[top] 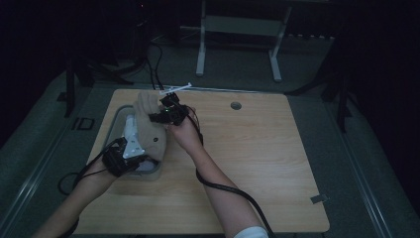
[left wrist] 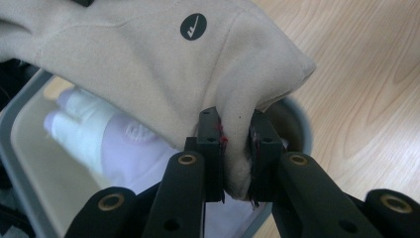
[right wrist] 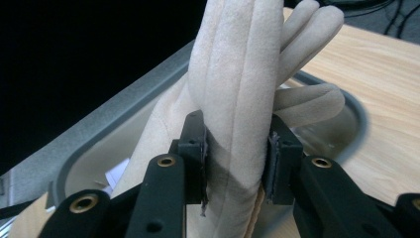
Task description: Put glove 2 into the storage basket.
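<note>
Jaws of both grippers clamped on beige glove (left wrist: pixel 148 64) over grey bin (right wrist: pixel 94 134), perhaps white glove (left wrist: pixel 94 134) beneath.

The worktop (top: pixel 247 163) is viewed from above and well back by the forward, downward-facing high camera, while the beige glove (left wrist: pixel 148 74) and grey tray (left wrist: pixel 27 163) are seen at close range along the jaws by both gripper cameras, these items being shared by all three views.

the beige glove (left wrist: pixel 148 64) hides most of the grey bin (left wrist: pixel 20 114); a pale lilac glove (left wrist: pixel 99 139) beneath is blurred. in the high view, the room beyond the table (top: pixel 257 148) is too dark to read.
</note>
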`<state>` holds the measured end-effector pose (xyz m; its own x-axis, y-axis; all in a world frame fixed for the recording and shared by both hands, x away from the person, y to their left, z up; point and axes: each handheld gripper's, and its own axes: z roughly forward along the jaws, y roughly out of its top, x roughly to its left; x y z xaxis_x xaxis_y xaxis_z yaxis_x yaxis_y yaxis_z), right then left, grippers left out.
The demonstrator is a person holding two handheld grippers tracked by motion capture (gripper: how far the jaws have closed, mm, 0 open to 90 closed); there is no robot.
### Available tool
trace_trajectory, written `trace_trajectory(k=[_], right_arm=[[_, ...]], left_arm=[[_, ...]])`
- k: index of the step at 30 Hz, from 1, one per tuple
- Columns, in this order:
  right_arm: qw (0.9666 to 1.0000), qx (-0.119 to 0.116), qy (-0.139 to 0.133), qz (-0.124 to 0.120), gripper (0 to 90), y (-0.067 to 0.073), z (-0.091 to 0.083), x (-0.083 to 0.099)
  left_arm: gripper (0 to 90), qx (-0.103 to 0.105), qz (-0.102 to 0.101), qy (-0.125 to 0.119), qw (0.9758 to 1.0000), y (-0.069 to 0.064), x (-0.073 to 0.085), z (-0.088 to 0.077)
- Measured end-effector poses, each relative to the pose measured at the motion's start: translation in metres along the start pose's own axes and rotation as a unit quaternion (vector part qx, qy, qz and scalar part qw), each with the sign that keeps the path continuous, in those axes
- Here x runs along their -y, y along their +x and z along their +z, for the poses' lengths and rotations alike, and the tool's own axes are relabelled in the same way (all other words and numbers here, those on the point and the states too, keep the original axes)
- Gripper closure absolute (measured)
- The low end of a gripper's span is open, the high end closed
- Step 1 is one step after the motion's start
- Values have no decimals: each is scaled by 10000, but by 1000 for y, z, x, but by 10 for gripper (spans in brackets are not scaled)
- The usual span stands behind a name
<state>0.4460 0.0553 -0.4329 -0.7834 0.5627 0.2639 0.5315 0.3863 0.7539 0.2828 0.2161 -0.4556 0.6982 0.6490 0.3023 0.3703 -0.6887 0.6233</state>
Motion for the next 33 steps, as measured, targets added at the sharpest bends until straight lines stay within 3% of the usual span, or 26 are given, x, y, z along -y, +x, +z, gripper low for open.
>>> trace_trajectory(k=[9, 14, 18, 22, 30, 33], right_arm=[[9999, -92, 132, -60, 670, 13, 30, -5], [9996, 53, 229, -179, 669, 18, 47, -3], [9984, 250, 427, -268, 664, 15, 61, 7], [9979, 218, 604, -94, 647, 4, 71, 18], [9978, 233, 608, -85, 473, -2, 68, 18], [9982, 256, 531, -79, 370, -6, 56, 16]], left_arm=[[799, -63, -143, 146, 9998, 14, 25, -7], [799, -39, -201, 317, 9993, 18, 32, -1], [798, 15, -301, 377, 9988, 20, 38, 7], [798, 117, -364, 458, 9982, 19, 40, 14], [786, 221, -523, 440, 9974, 20, 41, 18], [691, 366, -628, 444, 9964, 22, 40, 17]])
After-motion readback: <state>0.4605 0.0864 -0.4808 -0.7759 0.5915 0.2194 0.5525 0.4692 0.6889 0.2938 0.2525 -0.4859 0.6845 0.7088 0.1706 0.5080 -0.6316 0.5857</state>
